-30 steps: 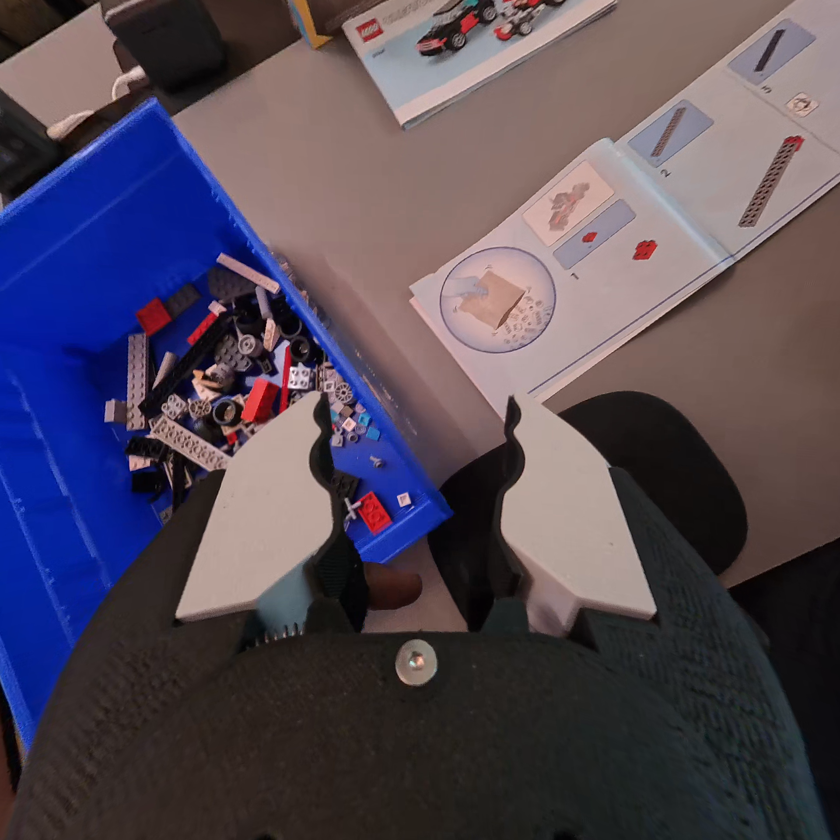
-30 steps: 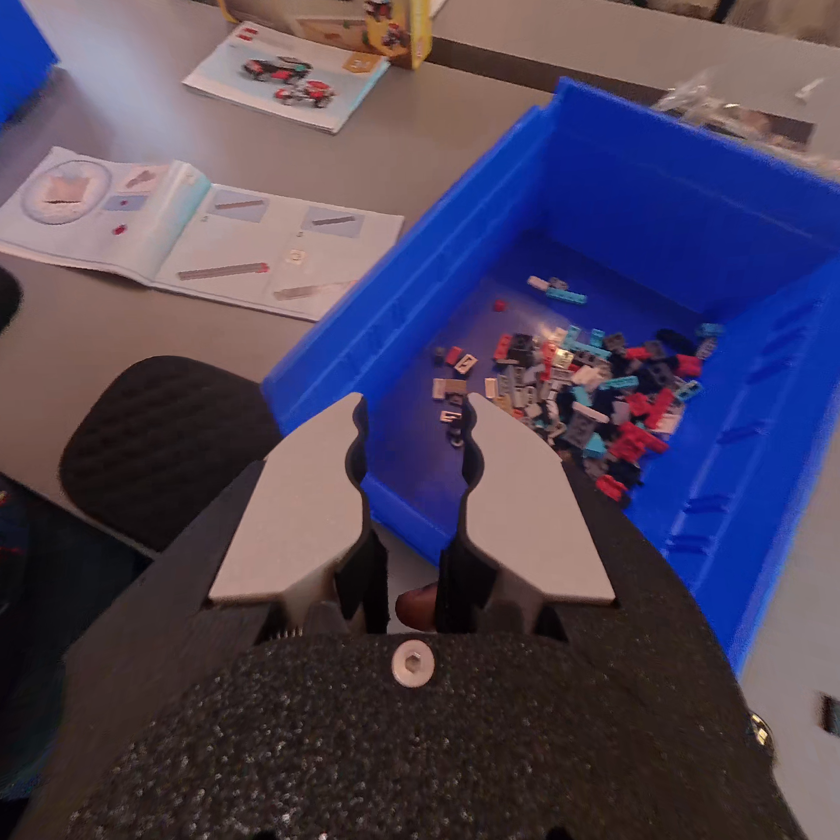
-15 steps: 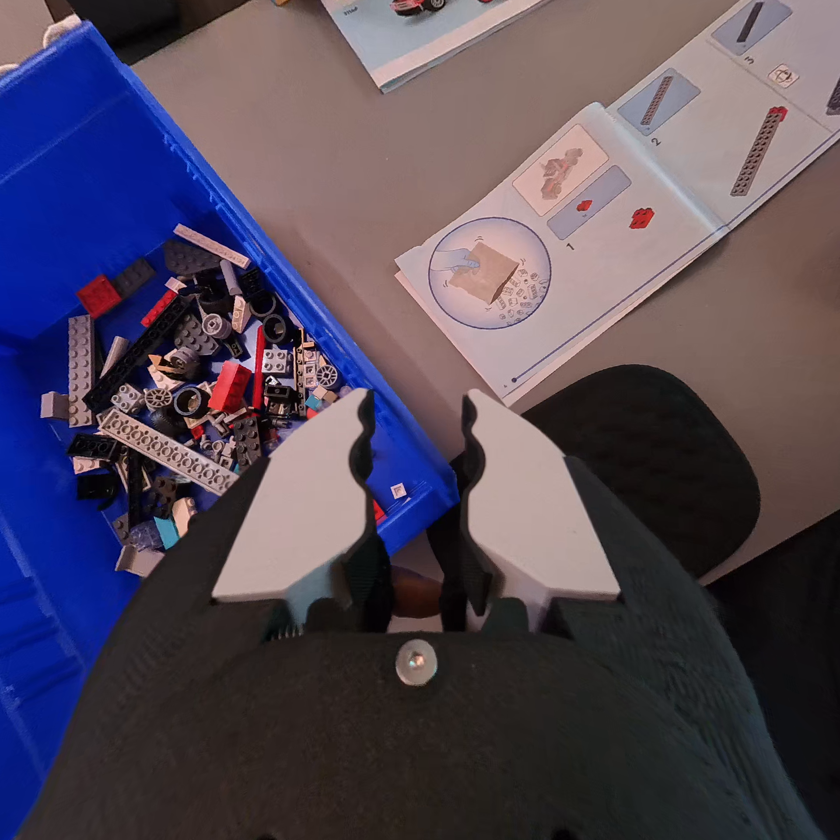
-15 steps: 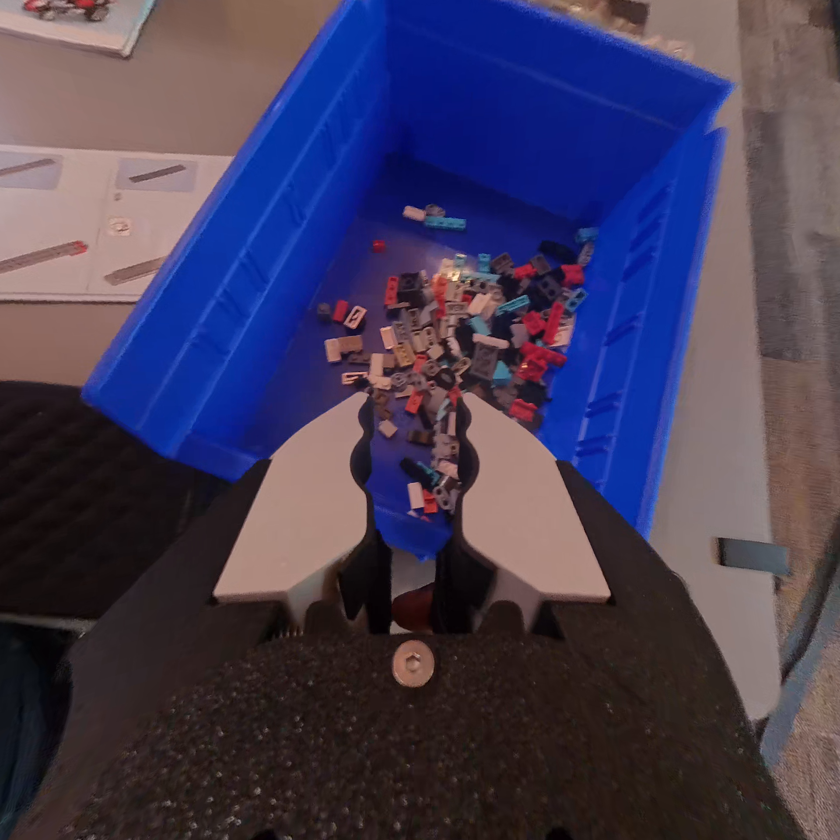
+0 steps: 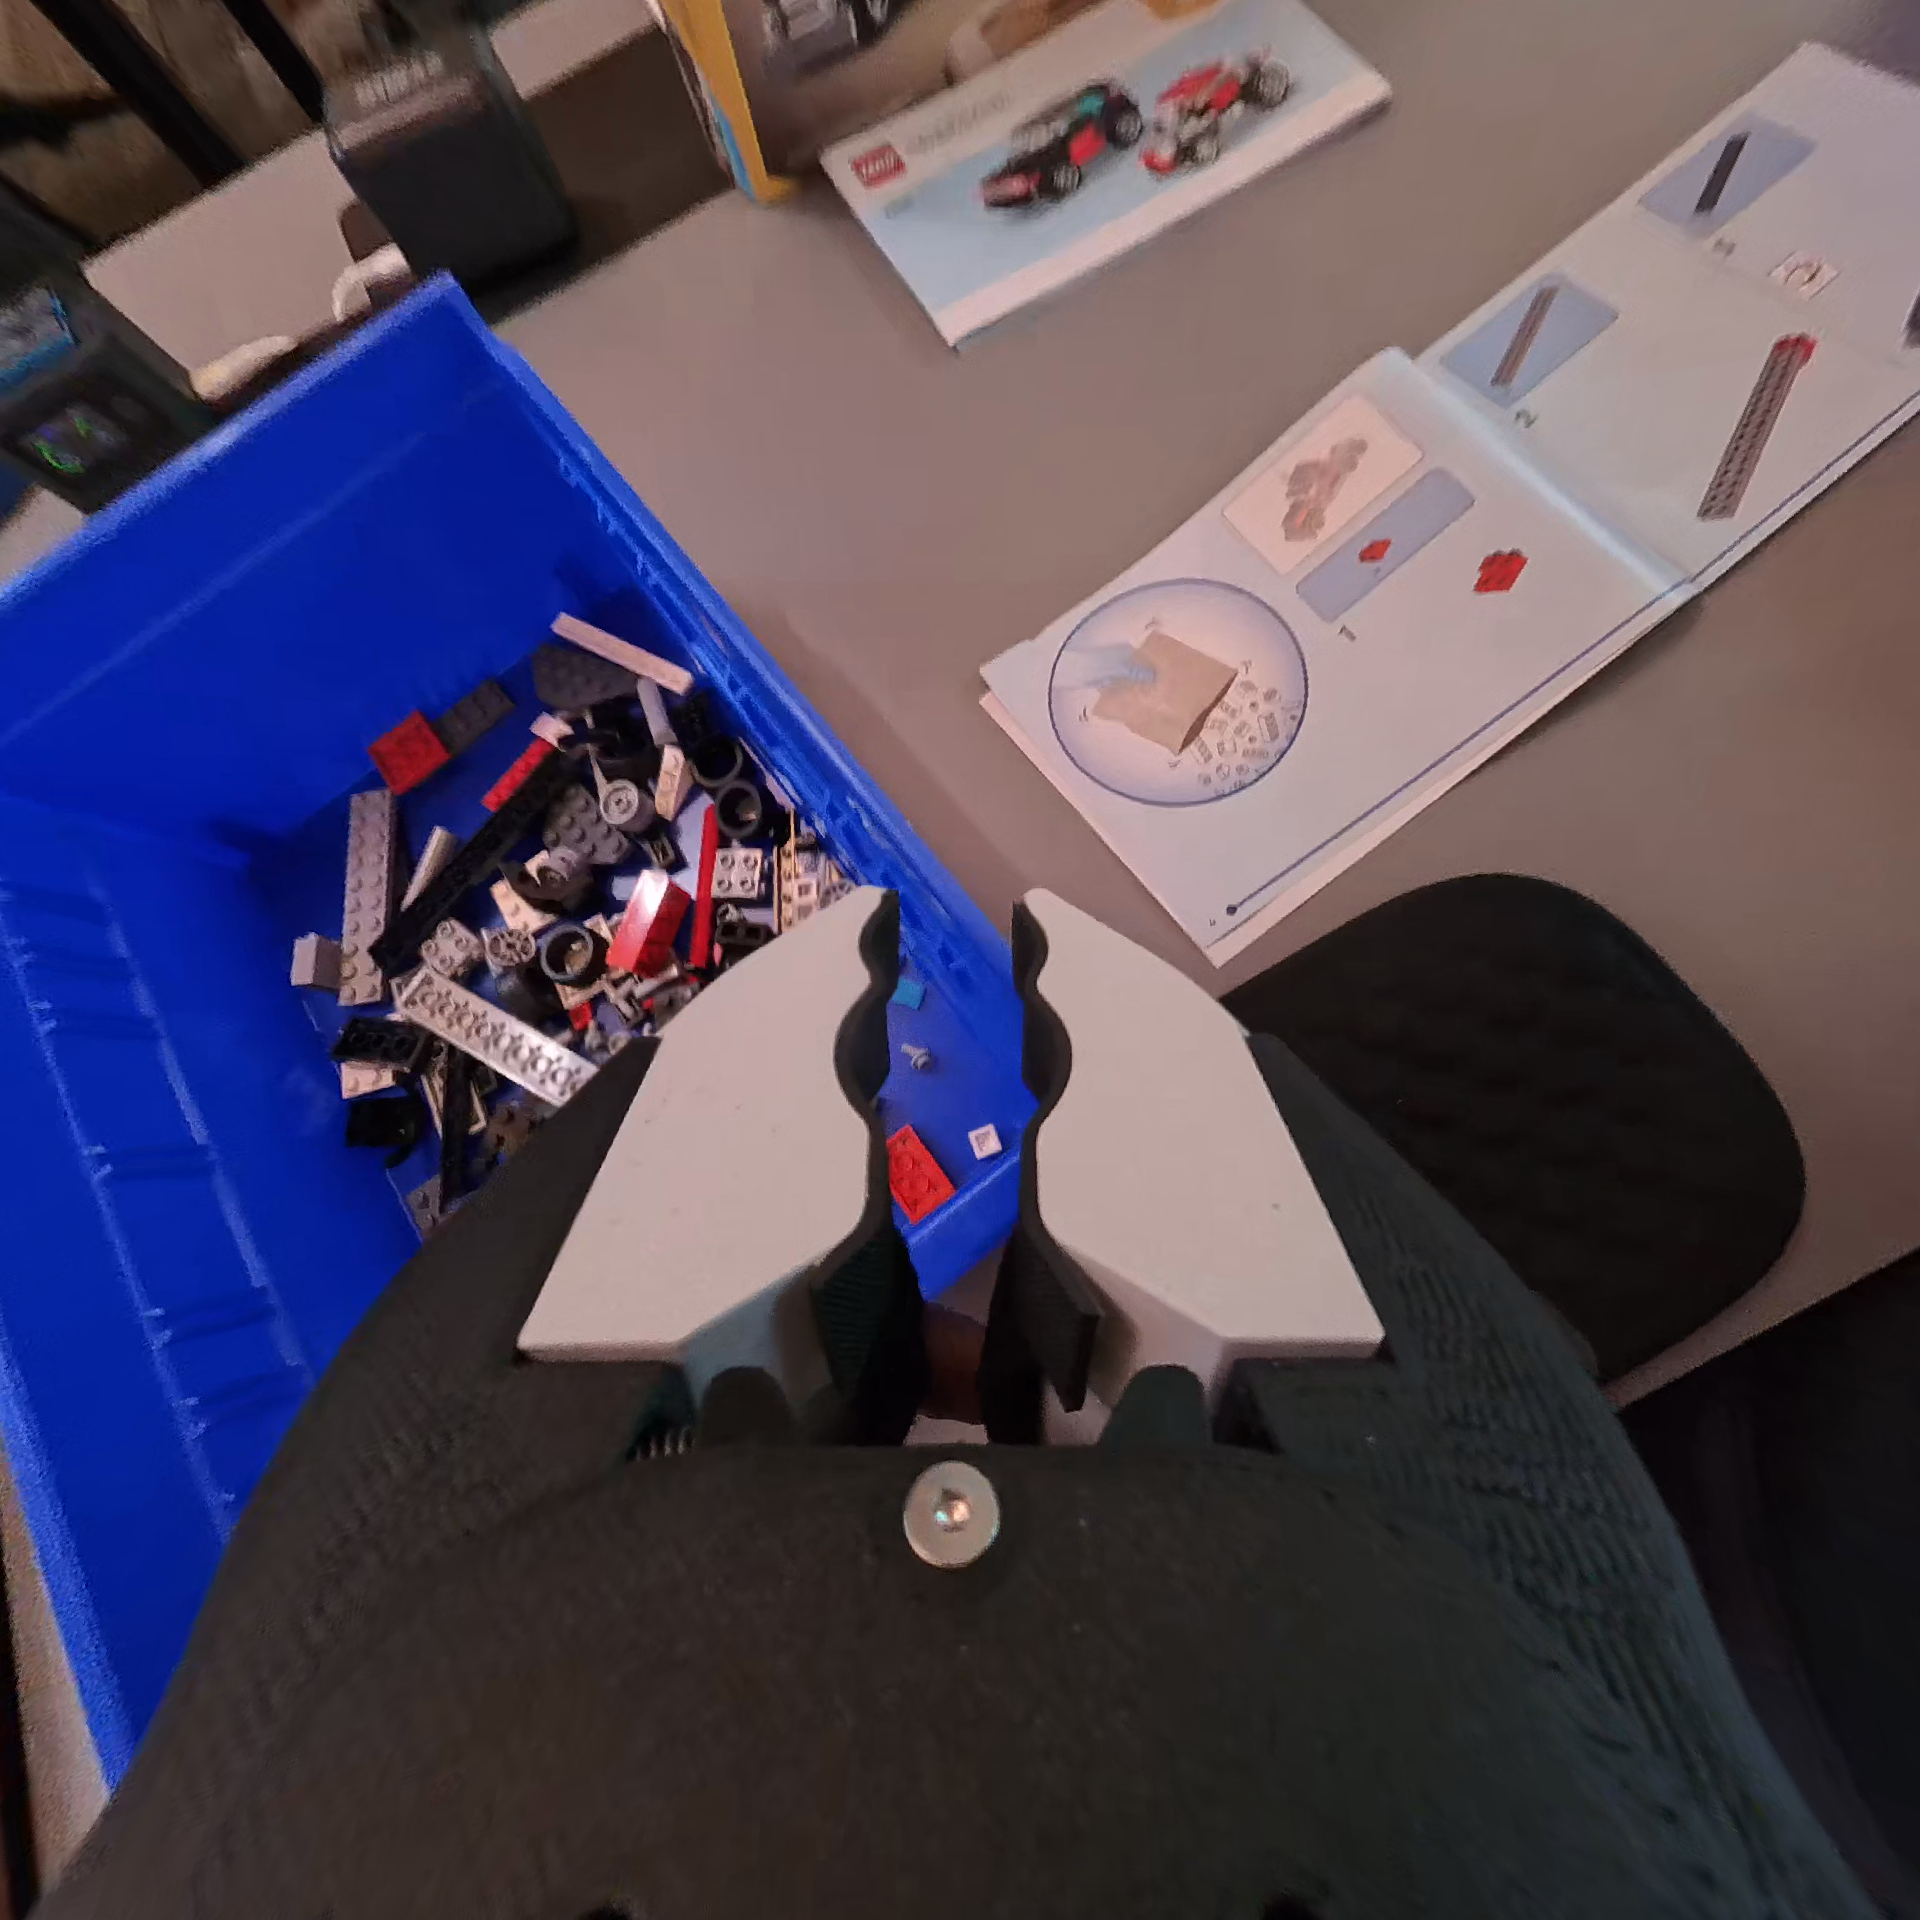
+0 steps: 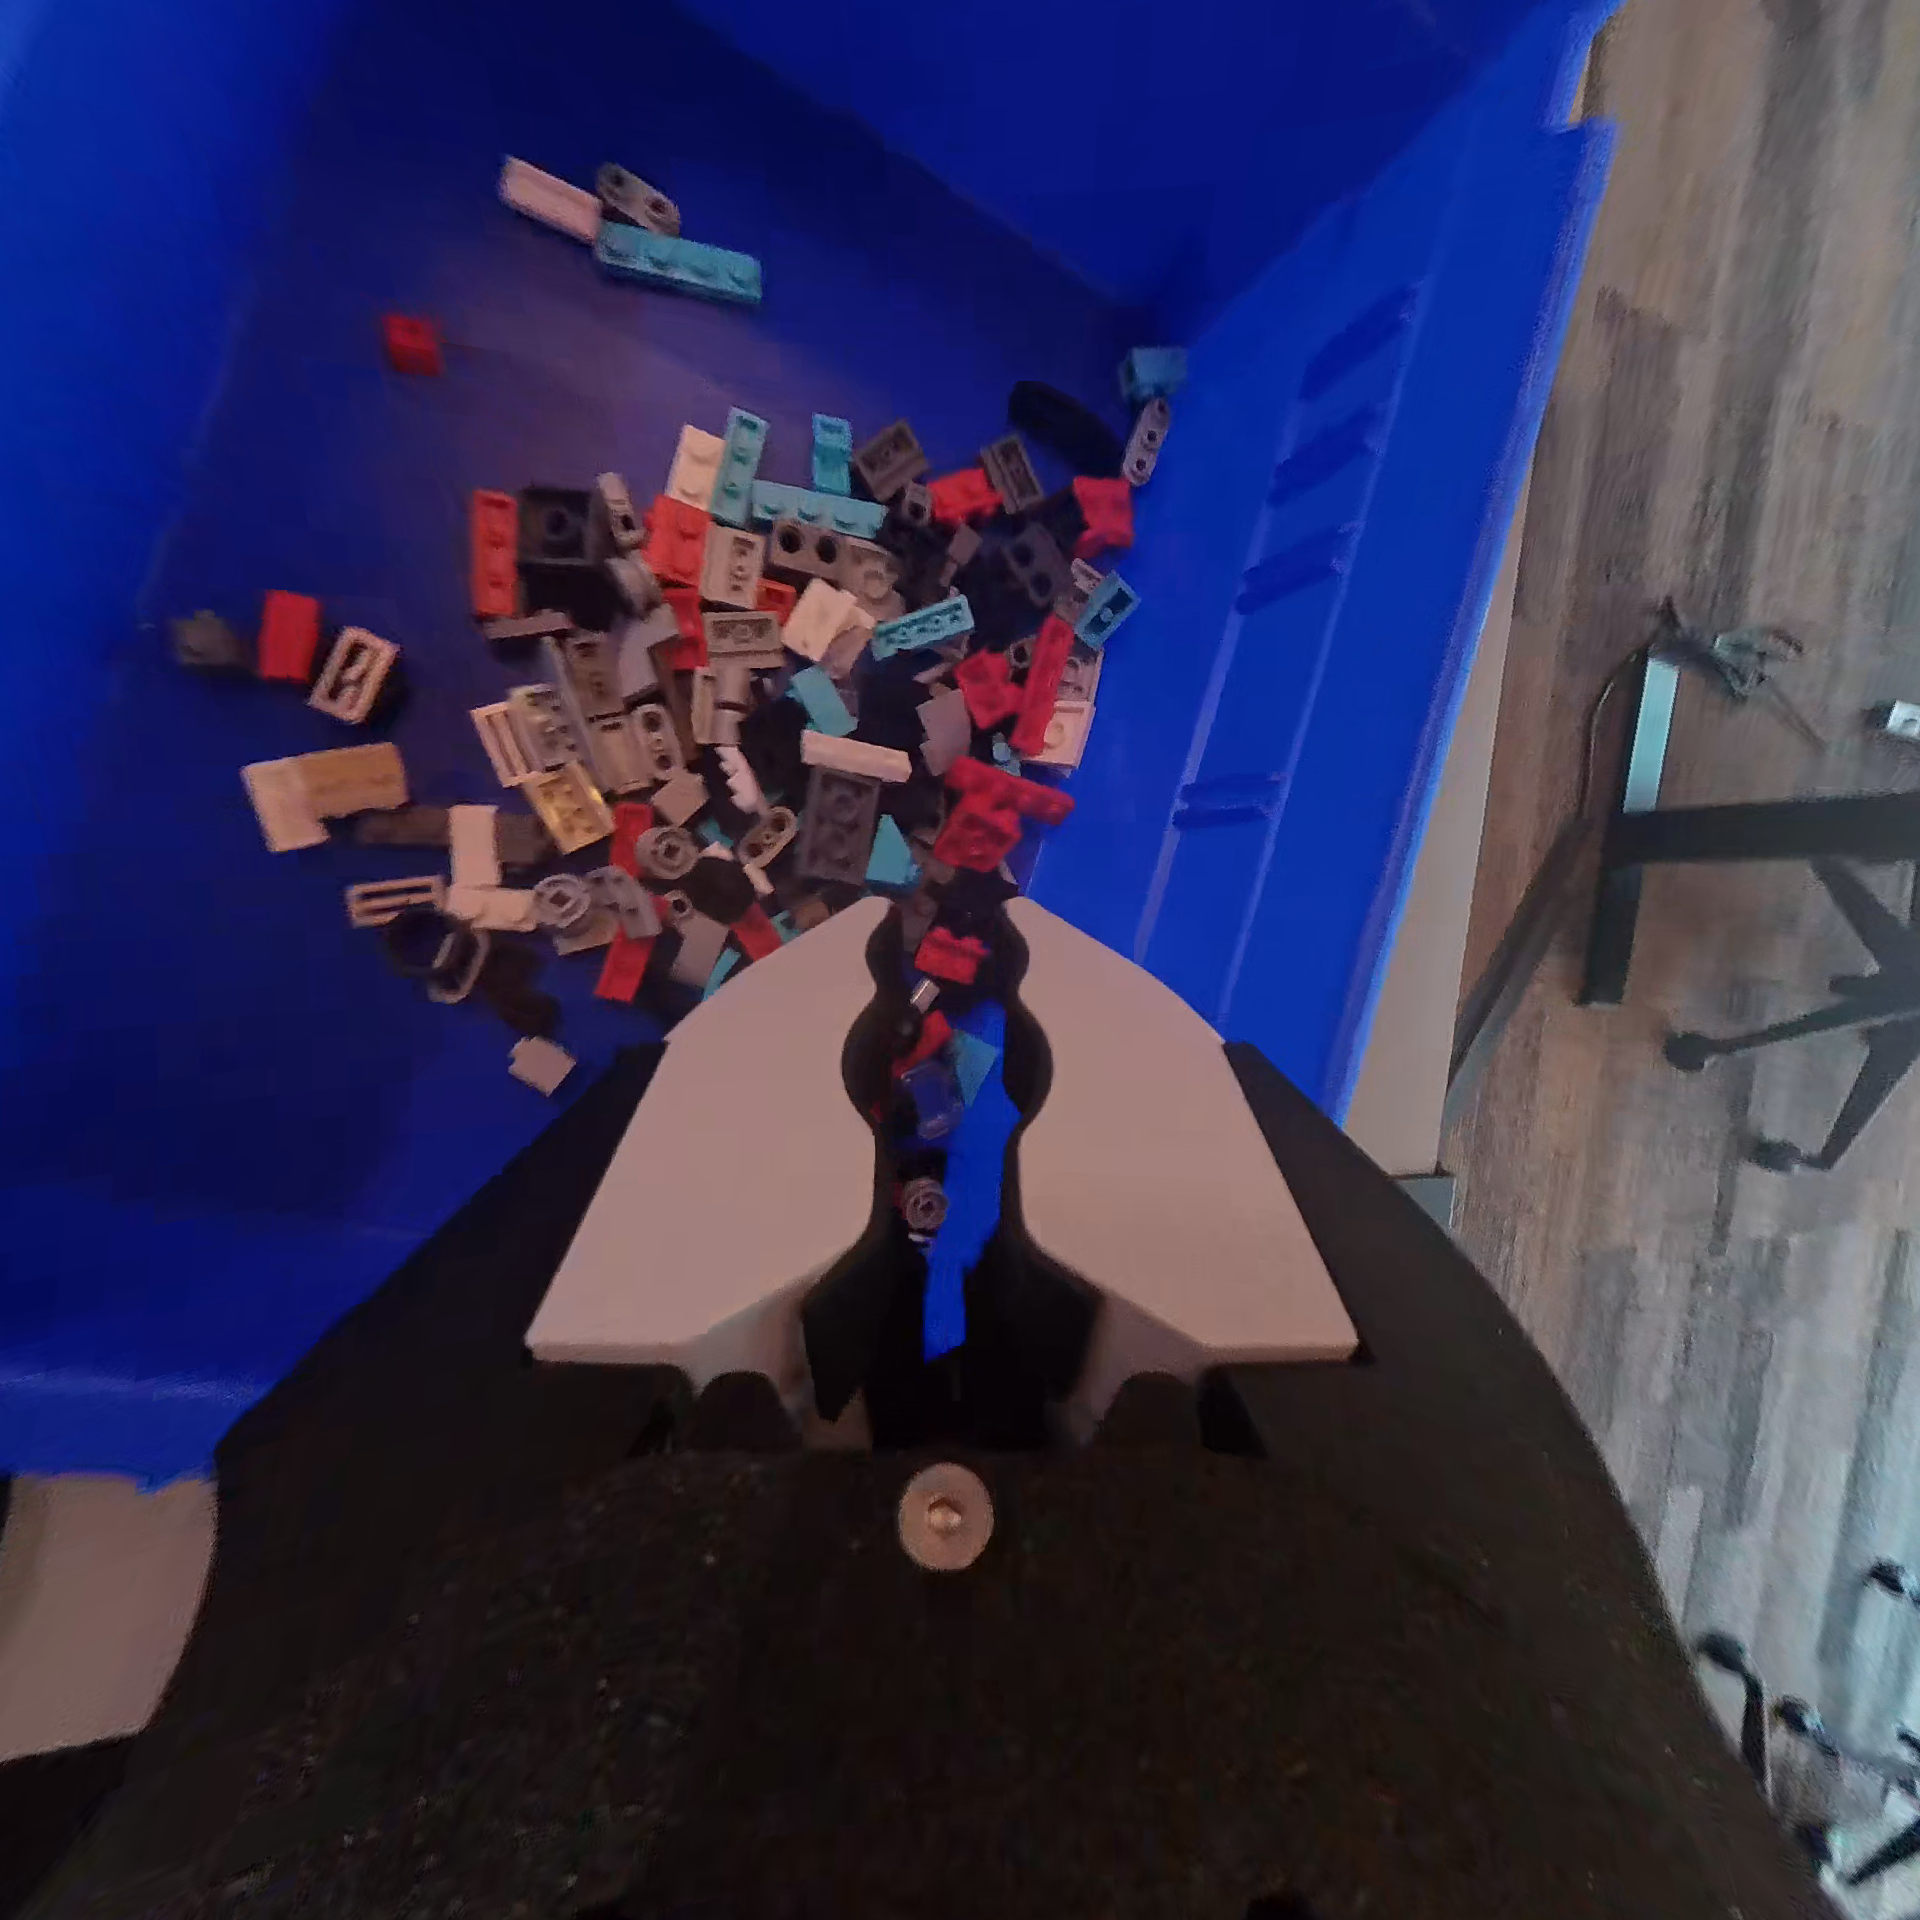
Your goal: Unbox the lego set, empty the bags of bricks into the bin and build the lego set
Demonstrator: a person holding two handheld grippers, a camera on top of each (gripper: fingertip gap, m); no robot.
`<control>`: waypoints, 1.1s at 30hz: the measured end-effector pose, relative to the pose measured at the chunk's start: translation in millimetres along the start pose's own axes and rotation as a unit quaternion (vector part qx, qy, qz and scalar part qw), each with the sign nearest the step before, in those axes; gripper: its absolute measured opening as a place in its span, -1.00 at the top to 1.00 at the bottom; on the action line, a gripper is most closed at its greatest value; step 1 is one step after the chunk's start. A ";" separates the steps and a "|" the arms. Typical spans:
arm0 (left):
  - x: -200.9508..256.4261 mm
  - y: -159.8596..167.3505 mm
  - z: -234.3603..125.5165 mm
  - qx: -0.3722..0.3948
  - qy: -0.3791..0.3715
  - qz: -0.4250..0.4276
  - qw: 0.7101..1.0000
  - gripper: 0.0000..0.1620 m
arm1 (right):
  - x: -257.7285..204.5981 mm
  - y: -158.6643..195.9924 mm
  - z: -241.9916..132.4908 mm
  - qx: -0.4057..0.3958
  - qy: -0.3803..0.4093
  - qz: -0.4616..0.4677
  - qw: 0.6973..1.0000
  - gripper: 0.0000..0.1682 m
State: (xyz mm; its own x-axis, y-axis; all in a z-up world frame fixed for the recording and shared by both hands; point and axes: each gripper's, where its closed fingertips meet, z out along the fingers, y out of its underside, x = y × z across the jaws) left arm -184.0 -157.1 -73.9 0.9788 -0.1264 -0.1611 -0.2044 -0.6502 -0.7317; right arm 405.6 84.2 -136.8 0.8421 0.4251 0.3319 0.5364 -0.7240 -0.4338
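The left gripper (image 5: 948, 914) hangs above the near corner of a blue bin (image 5: 312, 540), its grey fingers (image 5: 727, 1143) parted by a narrow gap with nothing between them. Through that gap a red brick (image 5: 920, 1174) lies on the bin floor, and farther in sits a heap of larger bricks (image 5: 551, 873) in grey, black and red, crowded against the right wall. To the right of this bin an open instruction booklet (image 5: 1455, 582) lies flat on the grey table (image 5: 935, 436); beyond it lies a closed booklet (image 5: 1112, 156) with cars on its cover, and behind that the lego box (image 5: 790, 73) stands. A black chair back (image 5: 1538, 1101) overlaps the table's near edge. The right gripper (image 6: 945, 914) hovers over a second blue bin (image 6: 1299, 582), its fingers (image 6: 748, 1132) likewise only slightly apart and empty. Beneath and ahead of its tips spreads a pile of small bricks (image 6: 790, 675) in red, turquoise, grey, black and white, gathered toward the right wall, with a few strays nearer the far wall. Past that bin's right wall the table edge drops to a wood-patterned floor (image 6: 1714, 416), where a black chair base (image 6: 1818, 935) stands.
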 end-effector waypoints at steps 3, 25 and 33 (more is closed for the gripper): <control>5.8 -10.8 -6.2 0.033 0.005 0.017 0.999 0.73 | 6.8 5.2 21.1 -0.034 0.012 0.041 0.999 0.67; 77.3 -47.3 0.2 0.120 0.135 0.118 0.976 0.68 | -38.0 -48.5 -25.5 0.211 -0.160 0.134 0.955 0.95; 125.5 -60.1 20.4 0.170 0.216 0.128 0.953 0.47 | -91.1 -76.7 -95.5 0.324 -0.324 0.136 0.879 0.95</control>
State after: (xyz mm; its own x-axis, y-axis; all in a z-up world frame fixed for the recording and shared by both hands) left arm -49.1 -118.6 -63.7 0.7948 -0.5929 -0.1293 -0.3581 -0.2862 -0.8887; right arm 282.4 49.1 -53.7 0.6863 0.6567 -0.3128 0.0539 -0.4747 -0.8785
